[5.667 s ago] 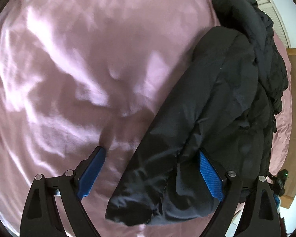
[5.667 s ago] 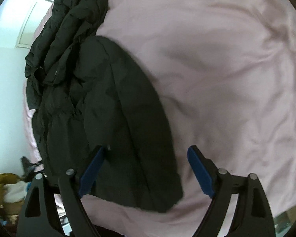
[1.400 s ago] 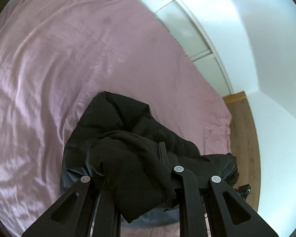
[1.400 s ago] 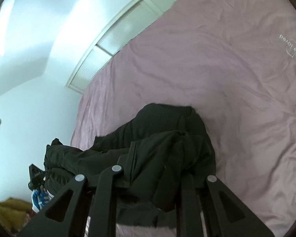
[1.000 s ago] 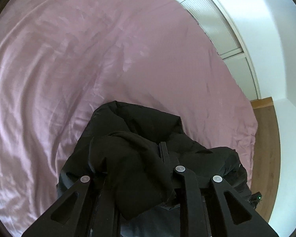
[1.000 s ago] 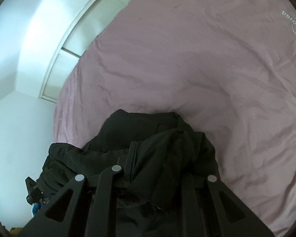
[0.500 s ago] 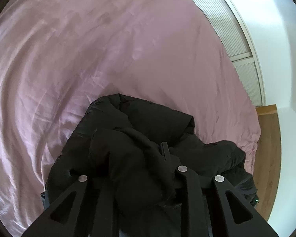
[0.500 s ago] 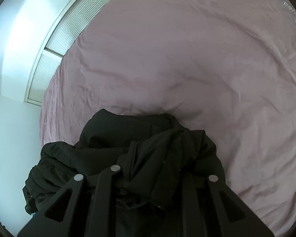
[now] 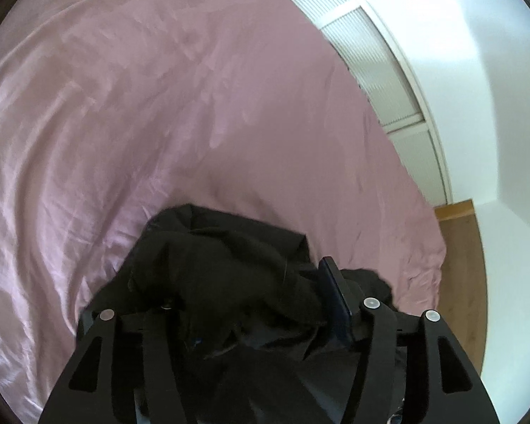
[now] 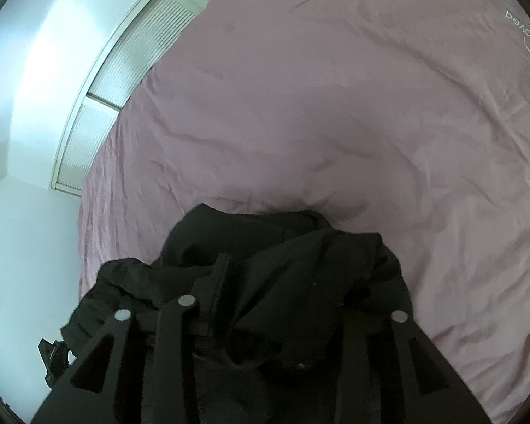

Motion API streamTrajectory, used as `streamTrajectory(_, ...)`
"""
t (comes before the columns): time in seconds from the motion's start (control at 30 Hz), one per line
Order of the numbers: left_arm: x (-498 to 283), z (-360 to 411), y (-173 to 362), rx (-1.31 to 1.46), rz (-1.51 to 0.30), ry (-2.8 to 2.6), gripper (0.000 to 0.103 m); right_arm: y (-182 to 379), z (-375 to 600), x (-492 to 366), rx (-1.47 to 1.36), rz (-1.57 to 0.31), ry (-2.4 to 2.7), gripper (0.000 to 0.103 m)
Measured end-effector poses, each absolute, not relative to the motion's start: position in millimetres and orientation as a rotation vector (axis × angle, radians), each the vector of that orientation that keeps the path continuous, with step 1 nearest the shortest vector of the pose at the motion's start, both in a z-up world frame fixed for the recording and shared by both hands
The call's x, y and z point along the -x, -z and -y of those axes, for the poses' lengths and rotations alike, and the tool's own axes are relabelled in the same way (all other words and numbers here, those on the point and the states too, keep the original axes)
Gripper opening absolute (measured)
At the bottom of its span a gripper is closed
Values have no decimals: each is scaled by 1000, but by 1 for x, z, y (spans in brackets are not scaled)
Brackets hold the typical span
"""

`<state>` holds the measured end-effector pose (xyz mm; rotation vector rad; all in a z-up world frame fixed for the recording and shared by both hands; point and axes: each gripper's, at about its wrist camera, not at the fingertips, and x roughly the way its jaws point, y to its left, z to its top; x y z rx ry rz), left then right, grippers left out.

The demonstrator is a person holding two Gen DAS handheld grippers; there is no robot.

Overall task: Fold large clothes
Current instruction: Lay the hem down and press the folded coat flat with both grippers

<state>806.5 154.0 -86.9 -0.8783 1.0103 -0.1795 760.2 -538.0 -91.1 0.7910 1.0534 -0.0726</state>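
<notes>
Black coat (image 9: 229,258) bunched between both grippers, left (image 9: 243,304) and right (image 10: 293,304) each clamped on it, pink bed (image 9: 159,106) straight ahead

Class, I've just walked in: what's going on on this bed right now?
A person with a handheld gripper in each hand is folding a black padded jacket on a pink bedsheet. The left gripper and right gripper each have bunched jacket fabric between their fingers. The jacket lies crumpled, not yet neatly folded.
</notes>
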Motion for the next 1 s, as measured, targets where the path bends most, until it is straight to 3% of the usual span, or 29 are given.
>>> streamTrajectory(0.1, -804, -168, 69, 891, -968, 187, 66, 81, 539, -760, -831, -1014, 58, 53)
streamTrajectory(0.23, -798, -187, 47, 874, -918, 147, 76, 66, 541, -759, -839, -990, 51, 61)
streamTrajectory(0.4, -785, -194, 23, 790, -884, 106, 78, 41, 556, -754, -840, -917, 78, 71)
streamTrajectory(0.73, -745, -141, 10, 538, -873, 138, 79, -39, 507, -727, -490, -838, 1, 73)
streamTrajectory(1.0, -708, -60, 18, 293, -843, 181, 82, -28, 400, -676, -240, -854, -150, 73)
